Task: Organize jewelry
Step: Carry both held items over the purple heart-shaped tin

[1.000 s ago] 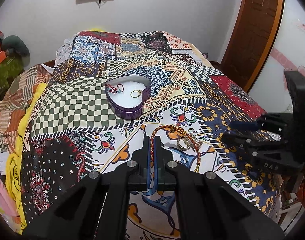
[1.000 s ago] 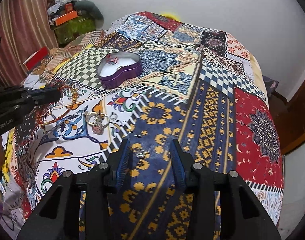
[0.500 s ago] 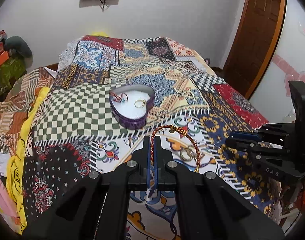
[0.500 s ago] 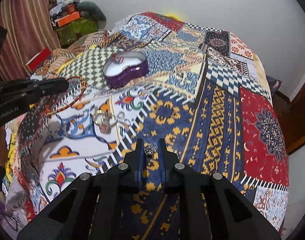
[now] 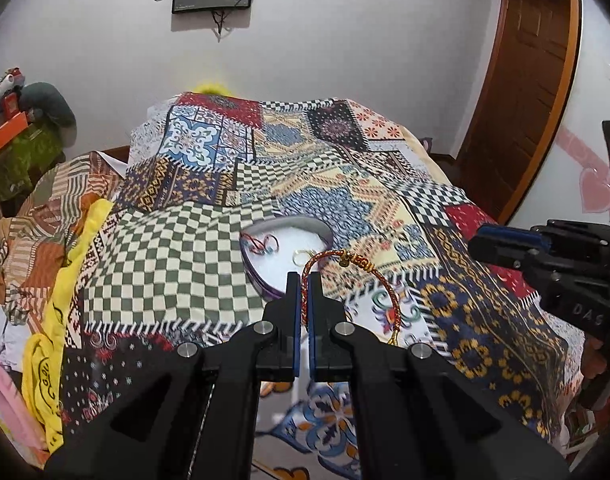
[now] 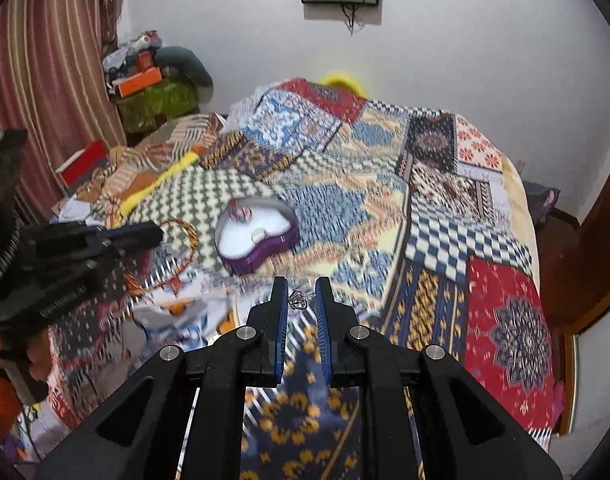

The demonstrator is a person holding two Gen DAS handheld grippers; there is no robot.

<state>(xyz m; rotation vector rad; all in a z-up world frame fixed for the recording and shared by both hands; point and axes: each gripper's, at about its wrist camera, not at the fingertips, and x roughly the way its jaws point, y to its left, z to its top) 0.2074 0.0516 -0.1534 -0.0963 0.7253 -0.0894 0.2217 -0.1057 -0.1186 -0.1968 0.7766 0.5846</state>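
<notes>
Two pieces of jewelry are in the air at once, both heading toward the purple heart-shaped tin (image 5: 265, 276) with the white lining that sits in the middle of the patchwork bedspread (image 5: 165, 264). The left gripper (image 5: 304, 280) has its jaws pressed together on a red-and-gold braided cord bracelet (image 5: 347, 258), whose loop arcs up and to the right of the tips, just near of the tin's rim. The right gripper (image 6: 298, 300) has a small silver charm (image 6: 299, 299) between its blue pads; the jaws stand a little apart, and the charm appears to bridge them, so it looks gripped, though the blur makes that uncertain.

Inside the tin already lie a thin red-and-blue string piece (image 5: 261, 245) at the far left and a gold ring (image 5: 299, 255) toward the right, so part of the sorting seems done. Judging by this, the bracelet and the charm remain to be dropped in. Whether more pieces wait on the bedspread nearer the person cannot be told, since the grippers hide that patch and the right view is smeared.
</notes>
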